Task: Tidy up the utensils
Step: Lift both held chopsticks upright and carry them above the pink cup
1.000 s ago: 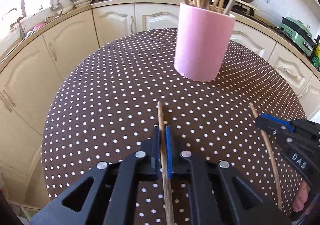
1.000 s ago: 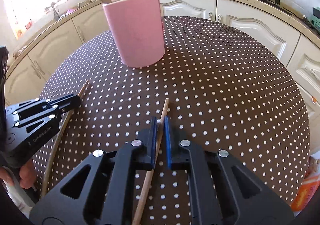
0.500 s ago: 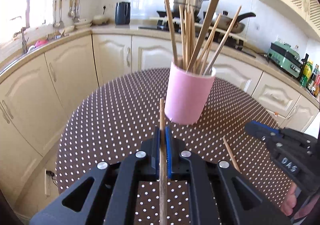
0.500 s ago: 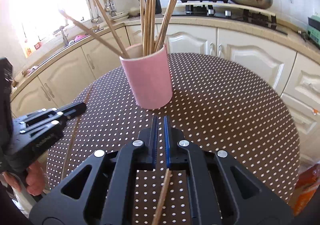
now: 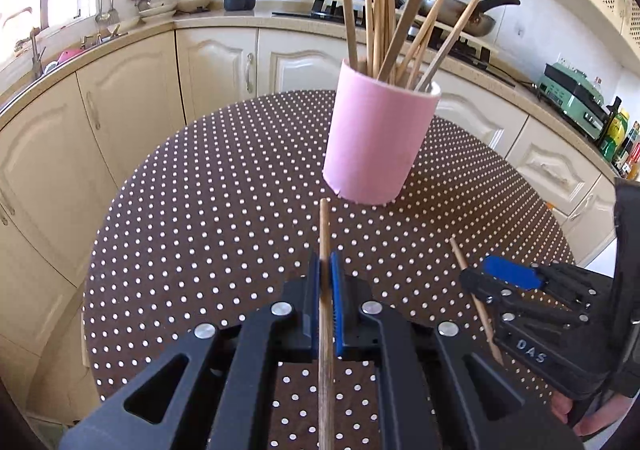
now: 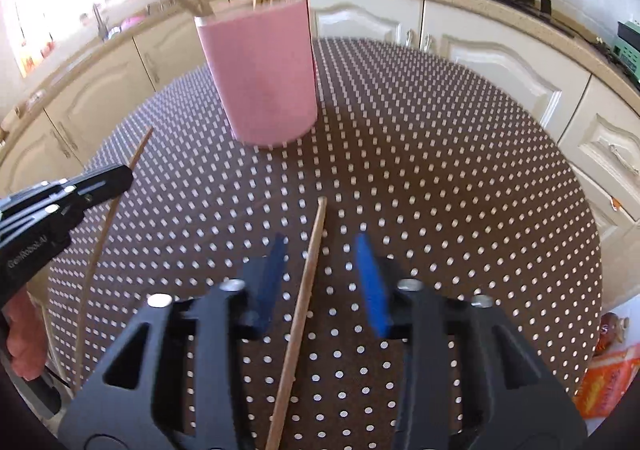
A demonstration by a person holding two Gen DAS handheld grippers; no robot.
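1. The round table (image 5: pixel 200 210), under a brown cloth with white dots, fills the space ahead of both grippers; cream kitchen cabinets (image 5: pixel 132 98) curve around beyond its far edge.

2. The pink holder (image 5: pixel 376 138) stands upright on the cloth, ahead of the left gripper and slightly to its right; from the right wrist view it sits ahead and a little left. A bundle of wooden chopsticks (image 5: pixel 380 10) leans out of its open top at various angles.

3. The left gripper (image 5: pixel 325 282) has its blue-padded jaws pressed together on a single wooden chopstick (image 5: pixel 325 234), which runs straight along the tool's axis, its tip pointing toward the holder's base (the rear end passes back under the gripper body and out of frame).

4. The right gripper (image 6: pixel 320 274) has its jaws spread, and they have just been opening. A second chopstick (image 6: pixel 308 270) lies between the pads, tilted slightly to the right, with clear space on both sides. It seems to rest on the cloth, though motion blur in this view makes that hard to confirm.

5. In the left wrist view, the right gripper shows at the lower right with that same chopstick's tip poking out in front of it.
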